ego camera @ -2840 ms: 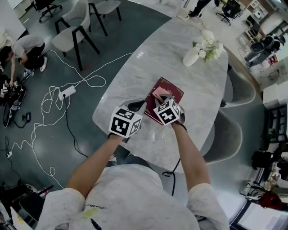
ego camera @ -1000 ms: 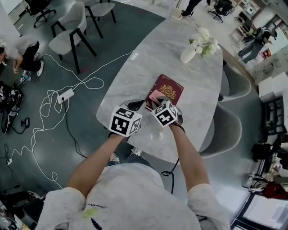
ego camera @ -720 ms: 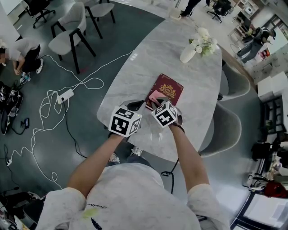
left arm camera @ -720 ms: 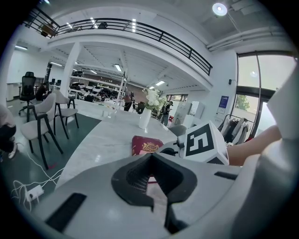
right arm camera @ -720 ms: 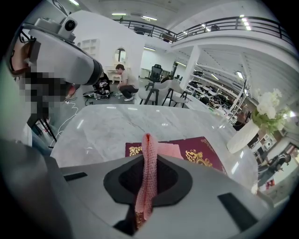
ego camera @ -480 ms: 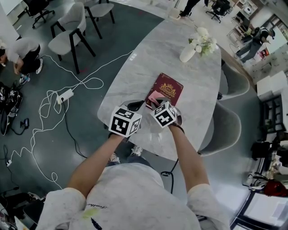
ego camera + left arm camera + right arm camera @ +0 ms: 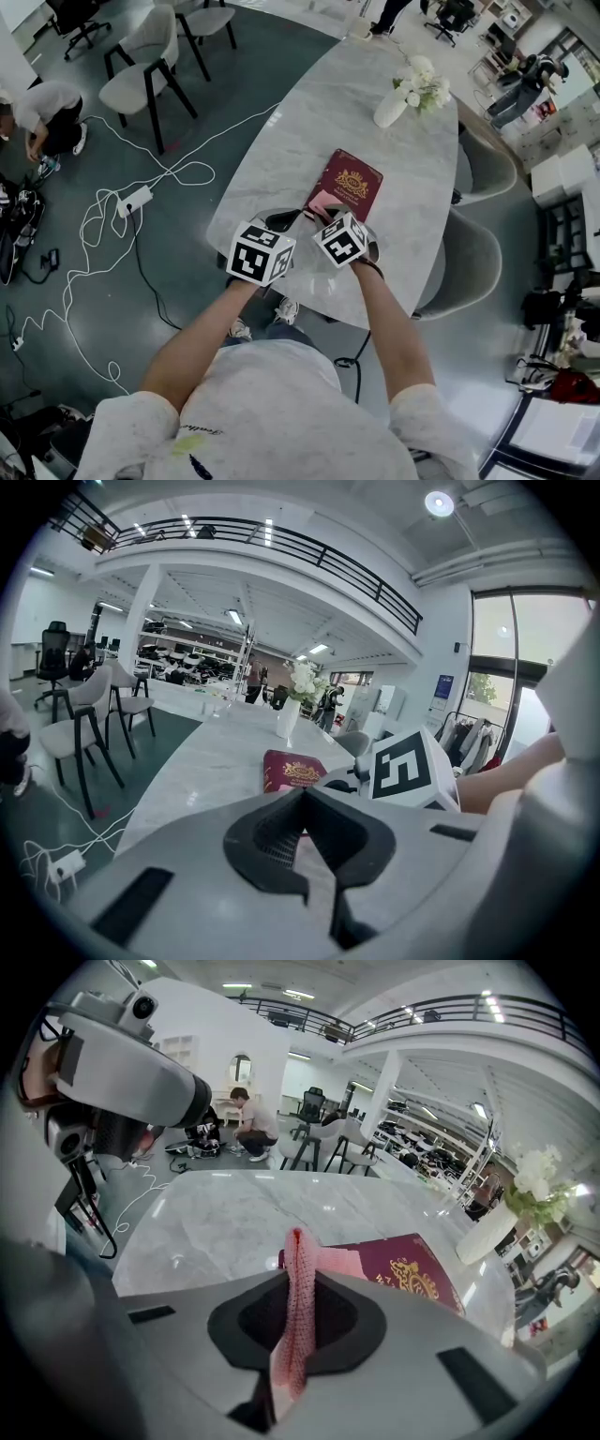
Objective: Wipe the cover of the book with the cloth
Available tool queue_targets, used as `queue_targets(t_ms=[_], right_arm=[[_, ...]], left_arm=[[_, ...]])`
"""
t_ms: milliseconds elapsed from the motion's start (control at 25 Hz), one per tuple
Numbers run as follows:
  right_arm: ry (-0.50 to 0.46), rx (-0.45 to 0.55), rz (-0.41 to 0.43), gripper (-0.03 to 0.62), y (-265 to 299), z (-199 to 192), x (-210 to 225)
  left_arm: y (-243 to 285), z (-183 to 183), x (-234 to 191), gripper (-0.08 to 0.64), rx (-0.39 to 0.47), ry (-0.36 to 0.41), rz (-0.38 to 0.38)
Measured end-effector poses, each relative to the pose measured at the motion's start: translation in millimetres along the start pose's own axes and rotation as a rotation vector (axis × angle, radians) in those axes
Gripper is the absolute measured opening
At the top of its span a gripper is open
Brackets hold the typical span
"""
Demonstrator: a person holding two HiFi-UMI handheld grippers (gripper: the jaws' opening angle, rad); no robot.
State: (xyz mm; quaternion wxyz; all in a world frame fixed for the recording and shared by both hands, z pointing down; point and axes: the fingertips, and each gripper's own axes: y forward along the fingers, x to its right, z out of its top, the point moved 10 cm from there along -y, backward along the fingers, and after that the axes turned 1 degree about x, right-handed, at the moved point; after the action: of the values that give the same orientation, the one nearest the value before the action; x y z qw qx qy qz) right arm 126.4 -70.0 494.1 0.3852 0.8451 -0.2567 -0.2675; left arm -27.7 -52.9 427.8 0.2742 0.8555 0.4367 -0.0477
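A dark red book (image 7: pixel 351 183) with a gold emblem lies closed on the marble table (image 7: pixel 309 122); it also shows as the book (image 7: pixel 412 1269) and the book (image 7: pixel 293 768). A pink cloth (image 7: pixel 296 1307) is pinched upright between the jaws of my right gripper (image 7: pixel 325 212), and the cloth (image 7: pixel 322 200) rests over the book's near left corner. My left gripper (image 7: pixel 278 221) hovers just left of the right one, at the table's near edge, jaws shut with nothing between them.
A white vase of flowers (image 7: pixel 401 98) stands at the far end of the table. Chairs (image 7: pixel 141 75) stand left, a grey chair (image 7: pixel 478 258) at right. Cables and a power strip (image 7: pixel 139 197) lie on the floor; a person (image 7: pixel 42 108) crouches far left.
The right gripper with the cloth has drawn back from the book's middle to its near left corner, uncovering the gold emblem. The left gripper has stayed put.
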Motion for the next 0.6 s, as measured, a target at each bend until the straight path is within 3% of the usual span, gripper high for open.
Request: queue_targets(t_ms=[600], right_arm=[[0.056, -0.037, -0.058, 0.020, -2, 8, -21]], left_arm=[[-16, -2, -19, 0.006, -0.015, 0.040, -0.083]])
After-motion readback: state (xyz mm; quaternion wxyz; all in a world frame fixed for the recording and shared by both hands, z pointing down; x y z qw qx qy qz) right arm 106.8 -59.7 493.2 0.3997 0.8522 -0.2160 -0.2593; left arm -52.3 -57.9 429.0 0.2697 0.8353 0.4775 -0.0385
